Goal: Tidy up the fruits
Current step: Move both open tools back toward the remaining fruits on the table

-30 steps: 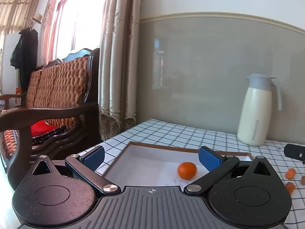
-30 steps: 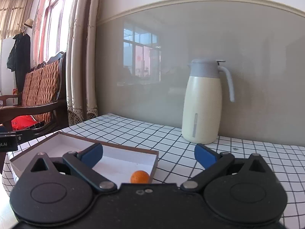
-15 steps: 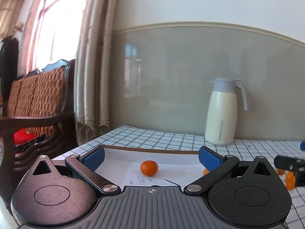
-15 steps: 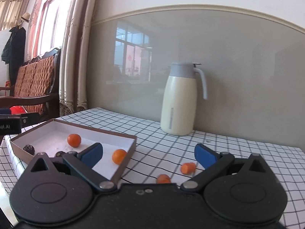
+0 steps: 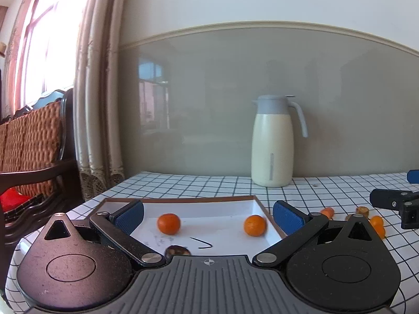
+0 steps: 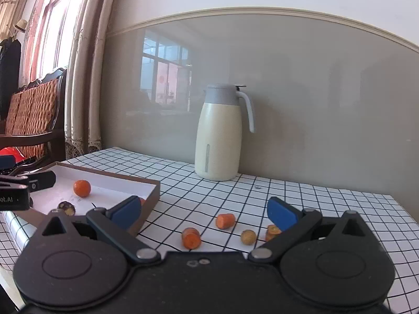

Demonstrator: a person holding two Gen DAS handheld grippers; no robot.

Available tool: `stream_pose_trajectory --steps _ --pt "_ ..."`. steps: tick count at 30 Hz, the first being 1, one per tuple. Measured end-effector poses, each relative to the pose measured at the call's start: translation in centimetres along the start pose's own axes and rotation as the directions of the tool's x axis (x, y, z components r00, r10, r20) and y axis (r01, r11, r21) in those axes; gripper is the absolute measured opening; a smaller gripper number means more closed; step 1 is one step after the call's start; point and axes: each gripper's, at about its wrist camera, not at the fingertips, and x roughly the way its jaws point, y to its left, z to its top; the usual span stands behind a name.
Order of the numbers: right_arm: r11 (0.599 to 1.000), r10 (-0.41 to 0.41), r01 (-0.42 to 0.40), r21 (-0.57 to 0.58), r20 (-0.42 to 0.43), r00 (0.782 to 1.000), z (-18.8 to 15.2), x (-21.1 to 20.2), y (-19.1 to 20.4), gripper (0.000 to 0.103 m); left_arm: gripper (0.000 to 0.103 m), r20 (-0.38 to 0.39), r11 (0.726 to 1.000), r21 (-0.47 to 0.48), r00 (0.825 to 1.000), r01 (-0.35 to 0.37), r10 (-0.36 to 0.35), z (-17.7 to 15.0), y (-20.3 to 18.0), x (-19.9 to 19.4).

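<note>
A shallow white box with a brown rim [image 5: 258, 204] [image 6: 154, 191] lies on the checked tablecloth. It holds two small oranges [image 5: 168, 223] [image 5: 254, 225] and a dark fruit [image 5: 178, 250]. My left gripper [image 5: 208, 216] is open and empty over the box. My right gripper [image 6: 204, 210] is open and empty above loose fruit on the cloth: orange pieces [image 6: 225, 220] [image 6: 191, 237] [image 6: 272, 231] and a small yellowish fruit [image 6: 248, 236]. The right gripper shows at the right edge of the left wrist view [image 5: 392, 202].
A cream thermos jug with a grey lid [image 5: 272, 141] [image 6: 220, 133] stands by the grey wall at the back. A wooden bench with woven backrest [image 5: 28, 141] and curtains [image 5: 97, 104] are left of the table. The table's right edge [image 6: 408, 225] is near.
Both views have swung to the right. More of the box and the loose fruit on the cloth have come into view. Both grippers stay open.
</note>
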Motion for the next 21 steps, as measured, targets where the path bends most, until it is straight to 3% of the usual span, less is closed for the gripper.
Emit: stream_pose_trajectory --steps 21 --pt "0.992 -0.124 0.125 0.010 -0.078 0.989 -2.5 -0.9 -4.6 0.097 0.103 -0.030 0.991 0.072 0.993 0.115 -0.113 -0.5 -6.1 1.0"
